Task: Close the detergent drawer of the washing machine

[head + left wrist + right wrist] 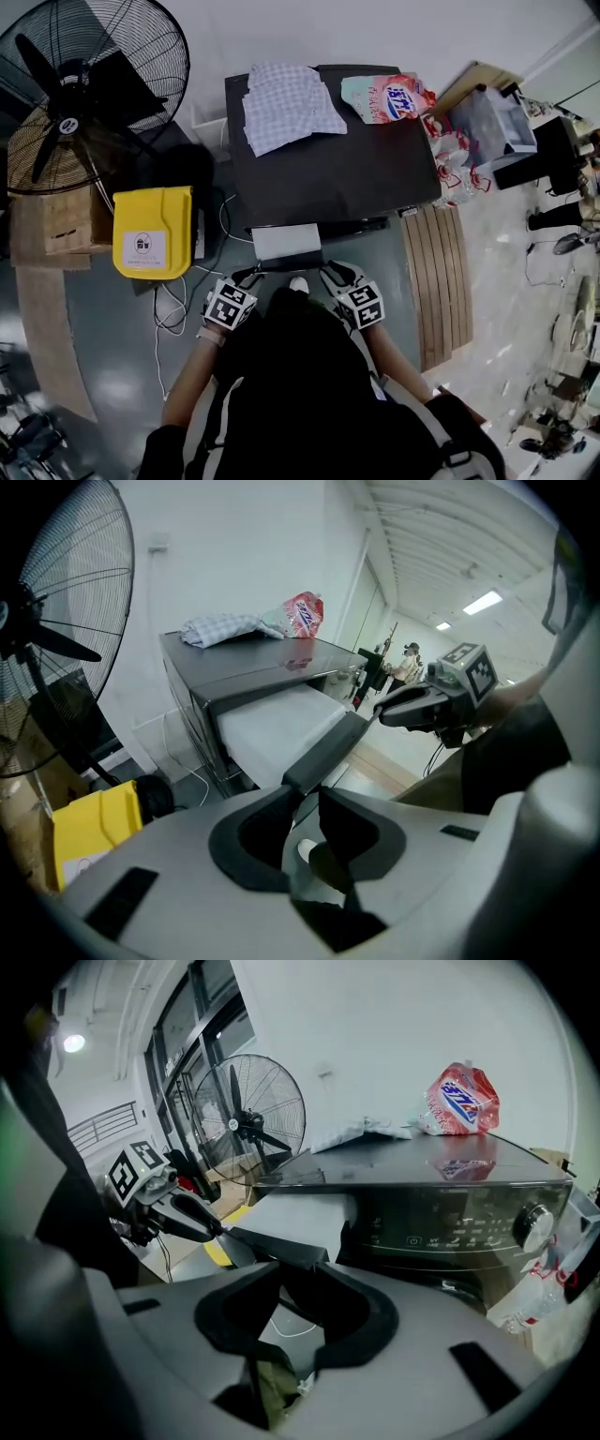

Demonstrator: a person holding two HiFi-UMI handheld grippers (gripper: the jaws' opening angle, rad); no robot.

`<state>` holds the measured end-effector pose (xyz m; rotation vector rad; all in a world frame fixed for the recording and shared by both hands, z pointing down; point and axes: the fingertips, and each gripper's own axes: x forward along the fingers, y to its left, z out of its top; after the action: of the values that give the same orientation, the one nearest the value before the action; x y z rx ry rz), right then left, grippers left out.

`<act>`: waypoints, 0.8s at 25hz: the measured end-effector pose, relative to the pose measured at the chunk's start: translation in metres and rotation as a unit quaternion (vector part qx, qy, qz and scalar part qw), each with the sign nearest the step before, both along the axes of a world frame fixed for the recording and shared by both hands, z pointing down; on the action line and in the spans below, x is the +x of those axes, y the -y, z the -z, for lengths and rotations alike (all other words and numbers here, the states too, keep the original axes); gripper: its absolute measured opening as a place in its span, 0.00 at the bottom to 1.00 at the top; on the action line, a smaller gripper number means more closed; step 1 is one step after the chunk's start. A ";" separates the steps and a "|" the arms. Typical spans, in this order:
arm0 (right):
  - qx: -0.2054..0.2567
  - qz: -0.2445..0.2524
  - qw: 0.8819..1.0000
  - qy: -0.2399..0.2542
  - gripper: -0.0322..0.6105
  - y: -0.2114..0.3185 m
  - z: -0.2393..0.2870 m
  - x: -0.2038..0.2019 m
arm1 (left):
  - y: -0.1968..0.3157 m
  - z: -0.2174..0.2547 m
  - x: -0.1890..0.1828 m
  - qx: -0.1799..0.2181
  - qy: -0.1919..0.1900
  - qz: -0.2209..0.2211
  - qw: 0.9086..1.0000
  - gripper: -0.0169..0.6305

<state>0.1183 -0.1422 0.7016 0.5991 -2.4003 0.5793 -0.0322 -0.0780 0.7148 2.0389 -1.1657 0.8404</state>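
The dark washing machine point(347, 178) has its detergent drawer point(286, 241) pulled out toward me, white on top with a dark front panel. In the head view my left gripper point(251, 277) is at the panel's left end and my right gripper point(328, 274) at its right end. In the left gripper view the drawer point(277, 728) runs down to the left gripper point(302, 794); the panel's end sits right at the narrow gap between its tips, and contact is unclear. In the right gripper view the drawer point(291, 1213) ends just above the right gripper point(298, 1274), whose jaws stand apart, wider than the panel.
A checked cloth point(286, 103) and a detergent bag point(389, 98) lie on the machine's top. A large floor fan point(80, 89) and a yellow box point(152, 232) stand to the left. A wooden slat platform point(441, 281) lies to the right. White cables point(173, 314) trail on the floor.
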 end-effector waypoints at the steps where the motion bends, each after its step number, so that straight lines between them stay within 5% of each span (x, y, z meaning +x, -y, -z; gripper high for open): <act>1: 0.000 0.001 1.000 0.002 0.25 0.004 0.000 -0.002 | 0.004 0.000 -0.002 0.001 0.001 0.006 1.000 0.16; 20: -0.008 0.028 0.999 0.024 0.25 0.056 0.004 -0.031 | 0.054 0.002 -0.034 0.011 0.027 0.107 0.994 0.17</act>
<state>0.0871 -0.1981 0.6977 0.5136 -2.4460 0.5949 -0.0664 -0.1321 0.7128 1.8765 -1.4004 0.7840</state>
